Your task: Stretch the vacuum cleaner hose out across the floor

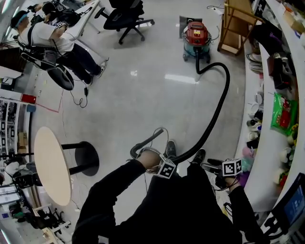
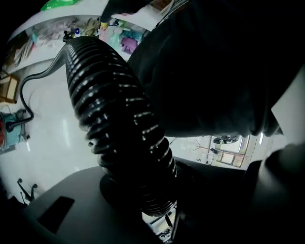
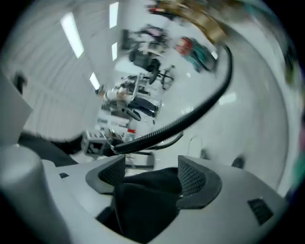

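Clamped in left claw (image 2: 143, 190): ribbed hose (image 2: 114, 105), near the end farthest from vacuum cleaner (image 1: 197, 38). Right claw (image 3: 151, 174) apart, gripping nothing. Likely light and springy; best gripped across the ribs.

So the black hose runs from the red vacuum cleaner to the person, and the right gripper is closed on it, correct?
No, it is the left gripper that is closed on the hose, as the left gripper view shows. The right gripper has its jaws apart. The rest is correct.

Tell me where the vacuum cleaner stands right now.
In the head view the vacuum cleaner stands at the top right, between the office chair on its left and the wooden rack on its right.
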Motion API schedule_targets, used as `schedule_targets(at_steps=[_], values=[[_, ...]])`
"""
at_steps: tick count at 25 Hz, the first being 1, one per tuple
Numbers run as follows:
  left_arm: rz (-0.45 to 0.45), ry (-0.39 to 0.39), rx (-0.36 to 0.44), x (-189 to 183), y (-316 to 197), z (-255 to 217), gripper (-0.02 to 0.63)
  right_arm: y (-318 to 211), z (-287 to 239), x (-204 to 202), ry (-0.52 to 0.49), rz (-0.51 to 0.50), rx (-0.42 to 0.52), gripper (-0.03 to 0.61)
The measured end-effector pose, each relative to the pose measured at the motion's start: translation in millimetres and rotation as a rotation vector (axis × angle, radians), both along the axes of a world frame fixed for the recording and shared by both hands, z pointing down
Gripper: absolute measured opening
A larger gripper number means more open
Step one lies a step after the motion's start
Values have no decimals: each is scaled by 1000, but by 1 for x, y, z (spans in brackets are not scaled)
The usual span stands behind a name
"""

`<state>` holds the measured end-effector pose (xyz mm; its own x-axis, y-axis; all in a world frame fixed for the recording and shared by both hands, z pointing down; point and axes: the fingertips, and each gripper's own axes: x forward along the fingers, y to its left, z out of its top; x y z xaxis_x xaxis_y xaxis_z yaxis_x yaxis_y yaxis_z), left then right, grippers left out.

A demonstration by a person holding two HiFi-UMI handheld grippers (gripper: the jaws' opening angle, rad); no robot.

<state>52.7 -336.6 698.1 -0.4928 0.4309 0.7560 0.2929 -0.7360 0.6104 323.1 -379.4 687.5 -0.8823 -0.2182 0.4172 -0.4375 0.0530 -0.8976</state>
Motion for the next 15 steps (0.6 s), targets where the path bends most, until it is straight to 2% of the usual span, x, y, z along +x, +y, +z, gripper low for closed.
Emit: schedule_targets(at_steps=[2,3,5,6,8,10,12,13,15], values=[[8,-58,-6,-4,17,-13,155,-17,-4,-9,271,-266,418,354],[26,-82,-10,-7,28,-20,155,-19,-8,-26,357,-440,611,354],[69,-95,-4,-11,48,-28,155,-3,-10,-65,432,-835,917,356],[88,-92,13,-13,53,-32,155,12,-2,-79,444,-1031,1021,356],[125,-94,70,-20,52,-44,155,44,27,-93,456,-1356,1127,356],[178,-113,130,-32,50,-60,155,68,54,-102,465,-1553,1208,356],[235,-139,167,-53,60,-70,156,88,67,-123,445,-1647,1263,351],[252,-148,178,-67,69,-71,156,100,70,-139,426,-1670,1256,333],[253,-156,204,-103,93,-72,156,126,70,-180,379,-1681,1206,202]])
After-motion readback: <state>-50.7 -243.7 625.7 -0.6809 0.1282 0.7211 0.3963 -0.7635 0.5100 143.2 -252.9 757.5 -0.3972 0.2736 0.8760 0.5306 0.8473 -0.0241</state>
